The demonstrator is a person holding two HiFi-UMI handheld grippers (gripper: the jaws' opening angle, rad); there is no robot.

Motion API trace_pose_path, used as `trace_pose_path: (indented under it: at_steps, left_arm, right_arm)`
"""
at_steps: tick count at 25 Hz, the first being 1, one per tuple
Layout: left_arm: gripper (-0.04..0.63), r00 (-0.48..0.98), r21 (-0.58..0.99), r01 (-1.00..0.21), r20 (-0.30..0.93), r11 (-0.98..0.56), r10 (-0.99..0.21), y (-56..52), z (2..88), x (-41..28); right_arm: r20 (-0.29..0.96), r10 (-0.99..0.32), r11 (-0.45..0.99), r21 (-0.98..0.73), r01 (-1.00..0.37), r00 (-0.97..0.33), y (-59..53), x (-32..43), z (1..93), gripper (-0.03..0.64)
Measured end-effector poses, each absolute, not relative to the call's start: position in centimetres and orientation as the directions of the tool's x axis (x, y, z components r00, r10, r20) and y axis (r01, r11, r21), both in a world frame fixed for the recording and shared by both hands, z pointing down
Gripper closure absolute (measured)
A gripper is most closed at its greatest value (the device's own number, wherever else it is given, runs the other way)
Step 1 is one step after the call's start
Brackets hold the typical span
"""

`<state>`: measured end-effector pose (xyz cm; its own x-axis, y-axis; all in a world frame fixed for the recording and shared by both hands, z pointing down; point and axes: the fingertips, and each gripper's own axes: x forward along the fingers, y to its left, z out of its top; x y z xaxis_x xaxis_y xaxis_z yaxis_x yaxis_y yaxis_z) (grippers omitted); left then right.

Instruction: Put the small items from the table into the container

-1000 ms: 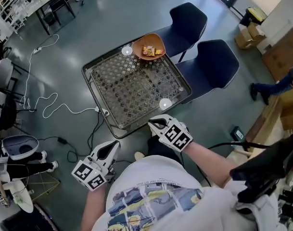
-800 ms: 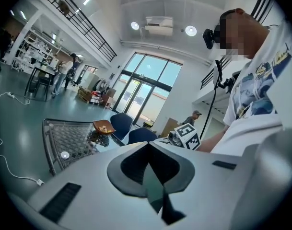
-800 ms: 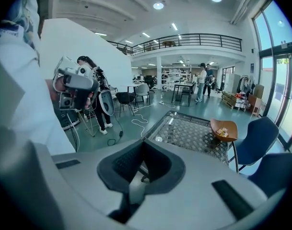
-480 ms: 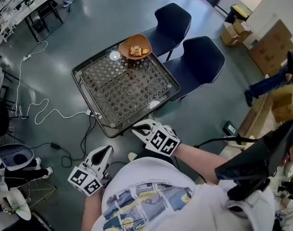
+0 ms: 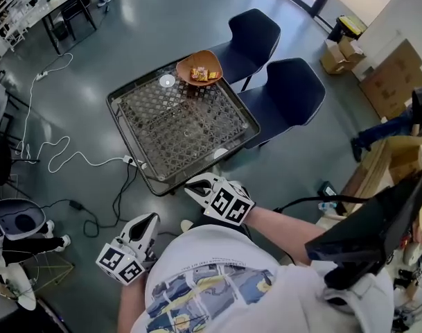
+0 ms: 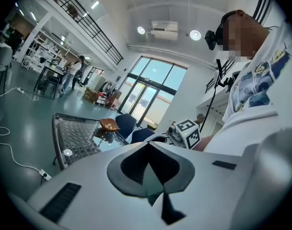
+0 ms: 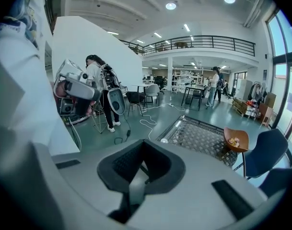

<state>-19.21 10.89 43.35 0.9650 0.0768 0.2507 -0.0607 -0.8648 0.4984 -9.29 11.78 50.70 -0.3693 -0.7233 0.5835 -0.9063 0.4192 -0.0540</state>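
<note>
An orange bowl (image 5: 199, 68) with several small wrapped items stands at the far corner of the metal lattice table (image 5: 179, 127). It also shows as the bowl (image 6: 109, 124) and the bowl (image 7: 236, 139) in the two gripper views. One small white disc (image 5: 167, 81) lies beside the bowl, another white disc (image 5: 220, 154) at the near edge. My left gripper (image 5: 147, 225) is shut and empty, low over the floor short of the table. My right gripper (image 5: 195, 184) is shut and empty, just off the table's near edge. Nothing lies between the left gripper (image 6: 148, 146) jaws or the right gripper (image 7: 140, 166) jaws.
Two dark blue chairs (image 5: 256, 33) (image 5: 290, 92) stand at the table's right side. A white cable (image 5: 58, 158) and a power strip (image 5: 131, 161) lie on the floor to the left. Cardboard boxes (image 5: 384, 75) sit at right. A person (image 7: 95, 80) stands by equipment.
I have drawn back from the table. The right gripper has left the table's near edge and both grippers now hang further from it, still shut.
</note>
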Motion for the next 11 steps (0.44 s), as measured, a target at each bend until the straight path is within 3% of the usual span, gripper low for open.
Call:
trace_pose_path:
  at_steps: [11]
  left_arm:
    - [0.588,0.959,0.505,-0.057,0.269,-0.861,0.094,9.7,44.6,-15.7]
  right_arm:
    - [0.588,-0.726,0.384,-0.083,-0.92,-0.356,10.5,-4.9,52.5,0.609]
